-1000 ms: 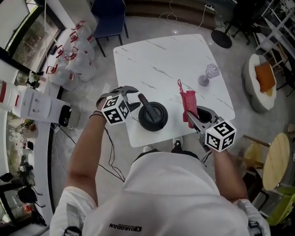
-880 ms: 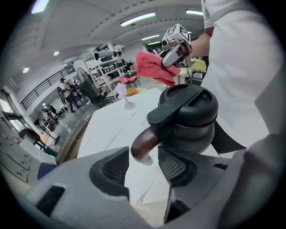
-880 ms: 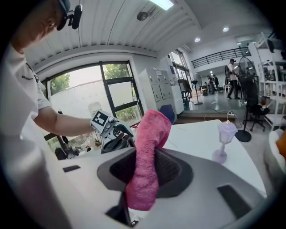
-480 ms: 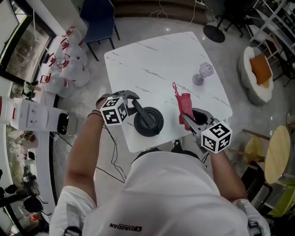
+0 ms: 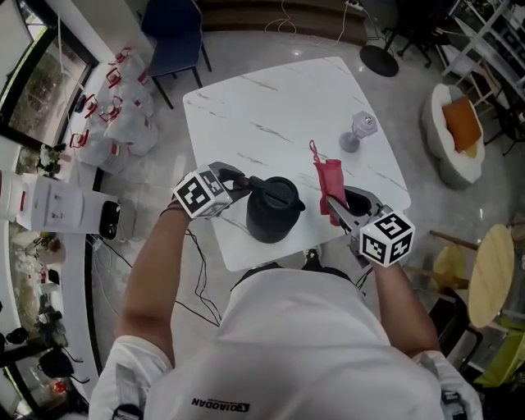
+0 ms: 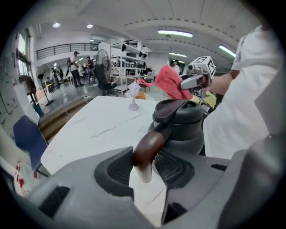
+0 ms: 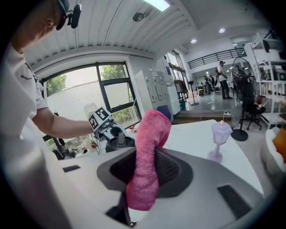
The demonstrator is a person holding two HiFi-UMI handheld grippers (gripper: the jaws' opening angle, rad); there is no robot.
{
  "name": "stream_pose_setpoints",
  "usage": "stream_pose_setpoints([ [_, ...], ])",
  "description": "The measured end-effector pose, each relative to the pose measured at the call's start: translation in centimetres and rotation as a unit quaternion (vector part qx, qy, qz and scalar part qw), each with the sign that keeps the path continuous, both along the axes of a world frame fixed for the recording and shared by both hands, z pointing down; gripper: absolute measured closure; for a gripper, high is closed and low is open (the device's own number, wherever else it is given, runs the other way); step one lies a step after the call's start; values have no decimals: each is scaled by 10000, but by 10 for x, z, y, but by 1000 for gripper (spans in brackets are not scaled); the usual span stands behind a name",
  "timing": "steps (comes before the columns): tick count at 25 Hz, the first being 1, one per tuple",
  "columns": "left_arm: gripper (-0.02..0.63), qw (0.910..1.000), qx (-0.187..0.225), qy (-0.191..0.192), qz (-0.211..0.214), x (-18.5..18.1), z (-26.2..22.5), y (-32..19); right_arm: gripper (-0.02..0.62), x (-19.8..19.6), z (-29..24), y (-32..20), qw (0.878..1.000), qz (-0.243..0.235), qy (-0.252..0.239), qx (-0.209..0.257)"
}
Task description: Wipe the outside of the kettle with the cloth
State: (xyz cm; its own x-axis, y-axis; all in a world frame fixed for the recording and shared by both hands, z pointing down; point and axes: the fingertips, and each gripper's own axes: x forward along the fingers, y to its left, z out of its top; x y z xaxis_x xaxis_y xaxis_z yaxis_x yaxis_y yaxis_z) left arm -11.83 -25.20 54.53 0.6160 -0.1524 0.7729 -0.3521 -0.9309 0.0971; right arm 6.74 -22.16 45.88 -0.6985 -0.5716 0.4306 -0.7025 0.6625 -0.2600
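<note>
A black kettle [image 5: 271, 215] stands near the front edge of the white marble table [image 5: 271, 107], tipped a little. My left gripper [image 5: 238, 185] is at its left, and the jaws are closing with the brown kettle handle [image 6: 147, 150] between the pads, which touch it on both sides. In the left gripper view the kettle body [image 6: 185, 132] is just beyond the left gripper [image 6: 144, 164]. My right gripper [image 5: 340, 205] sits to the kettle's right, shut on a pink cloth [image 5: 332, 182] that stands up out of the jaws. The right gripper view shows the cloth [image 7: 147, 161] clamped in the right gripper [image 7: 145, 172].
A small purple lantern-shaped ornament [image 5: 358, 131] stands on the table's right side. A blue chair [image 5: 172, 25] is beyond the far corner, and white bags [image 5: 123, 107] lie on the floor at the left. A round wooden stool [image 5: 496, 279] is at the right.
The left gripper has rolled and closed in on the kettle handle. The kettle has turned and tipped, so its side now shows. The right gripper and cloth have hardly moved.
</note>
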Motion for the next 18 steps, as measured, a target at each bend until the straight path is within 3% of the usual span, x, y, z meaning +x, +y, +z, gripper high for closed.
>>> stream_pose_setpoints([
  [3,453,9971,-487,14,-591,-9,4,5,482,5,-4,-4,10000,35,-32,30],
  [7,449,9824,-1195,304,-1401,-20,7,19,482,-2,-9,-2,9998,-84,-191,39],
  [9,453,9727,-1491,515,-1701,-24,8,29,482,-11,-9,3,9994,-287,-166,96],
  [12,465,9598,-1799,935,-1941,-18,7,45,482,-35,-7,17,9943,-906,319,452],
  [15,482,9406,-2072,1585,-2172,-4,-1,53,482,-66,-5,28,9729,-1641,1166,1138],
  [18,486,9217,-2077,2118,-2499,3,-10,49,482,-92,-8,28,9372,-2139,2010,1884],
])
